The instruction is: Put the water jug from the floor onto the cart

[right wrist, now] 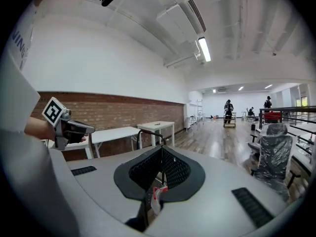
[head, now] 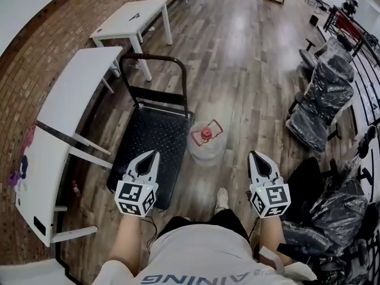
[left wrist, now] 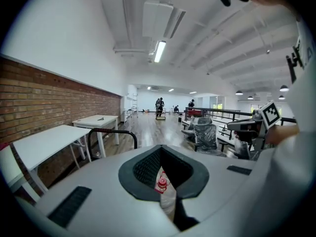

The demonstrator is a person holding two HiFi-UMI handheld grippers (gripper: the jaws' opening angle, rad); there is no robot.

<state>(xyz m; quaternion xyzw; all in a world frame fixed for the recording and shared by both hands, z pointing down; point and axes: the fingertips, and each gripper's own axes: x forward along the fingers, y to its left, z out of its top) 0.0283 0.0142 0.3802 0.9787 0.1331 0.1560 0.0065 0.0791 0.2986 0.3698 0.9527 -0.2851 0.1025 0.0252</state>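
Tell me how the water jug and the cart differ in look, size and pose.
The water jug is clear and rounded with a red cap and handle. The cart is black, with a flat rectangular deck and an upright push handle. The jug is far smaller across than the cart's deck. The jug stands upright, while the cart's deck lies low and flat. Both rest on the wooden floor, with the jug close beside the cart, not on it.
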